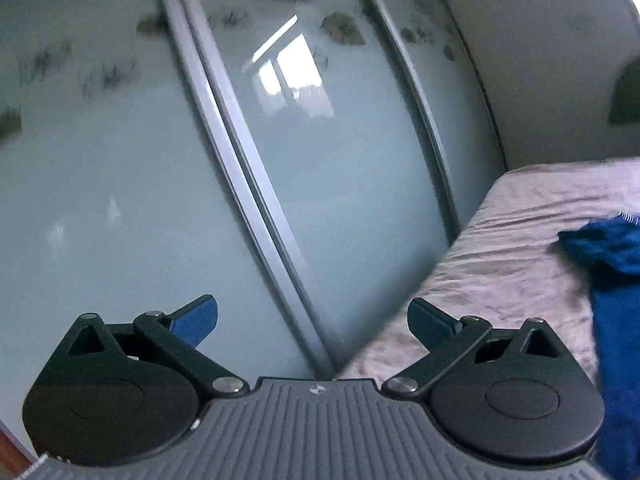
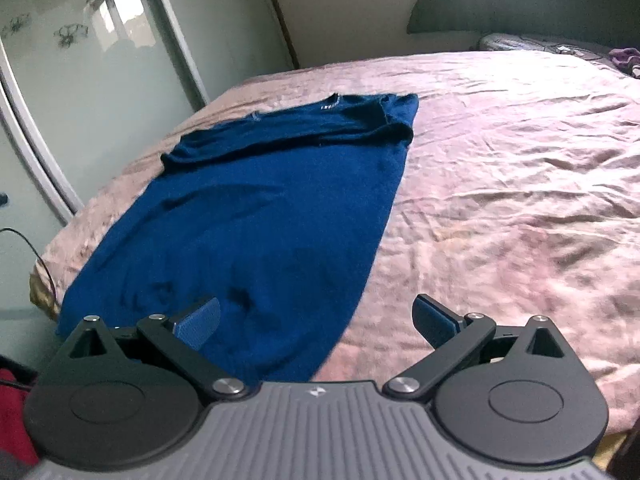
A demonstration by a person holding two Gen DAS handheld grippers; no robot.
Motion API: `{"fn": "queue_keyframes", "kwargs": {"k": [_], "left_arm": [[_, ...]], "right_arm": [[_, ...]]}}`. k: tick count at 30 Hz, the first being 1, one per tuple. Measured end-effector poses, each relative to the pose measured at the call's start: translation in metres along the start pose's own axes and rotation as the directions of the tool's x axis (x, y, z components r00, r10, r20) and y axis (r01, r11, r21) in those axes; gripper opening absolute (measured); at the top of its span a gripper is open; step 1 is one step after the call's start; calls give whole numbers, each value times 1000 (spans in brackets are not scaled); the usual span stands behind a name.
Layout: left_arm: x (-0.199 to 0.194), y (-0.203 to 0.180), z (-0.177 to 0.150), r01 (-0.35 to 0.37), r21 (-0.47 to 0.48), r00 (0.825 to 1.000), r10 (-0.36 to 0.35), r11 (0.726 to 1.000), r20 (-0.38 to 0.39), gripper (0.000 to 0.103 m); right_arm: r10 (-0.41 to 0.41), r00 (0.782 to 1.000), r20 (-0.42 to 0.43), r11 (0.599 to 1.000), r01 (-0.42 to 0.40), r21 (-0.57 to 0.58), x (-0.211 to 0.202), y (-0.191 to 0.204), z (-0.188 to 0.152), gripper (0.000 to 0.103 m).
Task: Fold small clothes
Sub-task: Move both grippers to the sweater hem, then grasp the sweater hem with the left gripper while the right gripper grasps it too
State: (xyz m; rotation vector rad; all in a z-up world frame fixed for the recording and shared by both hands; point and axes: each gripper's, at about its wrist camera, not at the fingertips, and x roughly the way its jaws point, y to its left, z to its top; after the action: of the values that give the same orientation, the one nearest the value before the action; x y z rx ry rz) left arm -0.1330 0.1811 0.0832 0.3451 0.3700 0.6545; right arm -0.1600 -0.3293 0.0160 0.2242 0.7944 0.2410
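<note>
Blue shirt [image 2: 256, 208] lies flat along the bed's [image 2: 500, 168] left edge; left gripper [image 1: 312, 320] and right gripper [image 2: 316, 320] spread wide, empty.

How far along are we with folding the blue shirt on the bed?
Partly done: the blue shirt lies on the pink bedspread as a long strip, its right side apparently folded in. In hand: nothing; left gripper and right gripper both show open, empty jaws. Left: the crosswise folds.
</note>
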Motion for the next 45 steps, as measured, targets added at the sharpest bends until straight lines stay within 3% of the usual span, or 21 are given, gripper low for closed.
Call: {"fn": "queue_keyframes", "kwargs": {"k": [3, 5, 8, 10, 11, 12, 13, 14, 16, 17, 18, 20, 25, 28, 30, 35, 37, 41, 45], "left_arm": [[-9, -2, 5, 49, 97, 997, -54, 994, 48, 103], [-3, 8, 13, -37, 103, 996, 29, 994, 79, 102], [4, 40, 21, -175, 56, 981, 170, 983, 94, 102], [4, 51, 23, -112, 28, 992, 111, 993, 56, 102], [3, 52, 21, -8, 13, 1000, 8, 1000, 27, 102], [-2, 51, 17, 102, -2, 995, -102, 995, 5, 102], [-2, 44, 12, 227, -15, 974, -227, 974, -22, 102], [-1, 34, 7, 356, -23, 933, -357, 934, -52, 102], [-1, 4, -4, 573, -32, 812, -573, 819, -115, 100], [-1, -12, -9, 644, -32, 754, -641, 765, -144, 99], [-2, -28, -15, 690, -28, 709, -684, 723, -174, 98], [-5, -55, -26, 748, -13, 642, -729, 663, -240, 95], [-8, -65, -54, 805, -54, 541, -768, 591, -344, 90], [-8, -70, -67, 833, -144, 449, -805, 534, -387, 86], [-1, -76, -71, 850, -172, 400, -823, 497, -404, 81], [-1, -87, -81, 861, -215, 346, -841, 461, -417, 75], [-4, -91, -83, 868, -195, 350, -841, 457, -413, 75], [-19, -97, -83, 891, -134, 350, -845, 433, -404, 75], [-16, -100, -84, 891, -142, 345, -848, 431, -403, 72]], "right_arm": [[16, 1000, -15, 1000, -16, 6, 1, 1, -2, 103], [23, 1000, -16, 1000, -22, 16, 1, 1, -3, 103], [38, 999, -6, 999, -38, 20, 0, 2, -3, 103], [41, 999, -1, 999, -41, 25, 0, 1, -2, 103], [41, 999, 0, 999, -41, 32, 0, 0, -2, 103], [40, 999, -1, 999, -40, 36, 0, -1, -2, 103], [39, 999, -3, 999, -39, 37, 1, 0, -2, 103], [41, 999, -7, 998, -41, 38, 1, 0, -3, 103], [45, 999, -18, 998, -44, 38, 2, 2, -4, 103], [45, 999, -27, 998, -44, 41, 3, 2, -5, 103], [45, 998, -37, 998, -43, 46, 3, 2, -5, 103], [56, 997, -60, 996, -52, 71, 4, -2, -7, 103], [84, 993, -81, 995, -79, 60, -3, -4, -15, 103], [86, 991, -106, 996, -84, 23, -3, 2, -19, 102], [89, 988, -127, 996, -89, 8, -1, 5, -22, 102], [84, 984, -160, 996, -86, -2, -3, 3, -31, 99], [97, 982, -159, 995, -98, 0, -6, 4, -33, 96], [156, 973, -169, 988, -157, 6, 0, 11, -33, 67], [177, 969, -171, 983, -182, -14, 8, 22, -34, 59]]}}
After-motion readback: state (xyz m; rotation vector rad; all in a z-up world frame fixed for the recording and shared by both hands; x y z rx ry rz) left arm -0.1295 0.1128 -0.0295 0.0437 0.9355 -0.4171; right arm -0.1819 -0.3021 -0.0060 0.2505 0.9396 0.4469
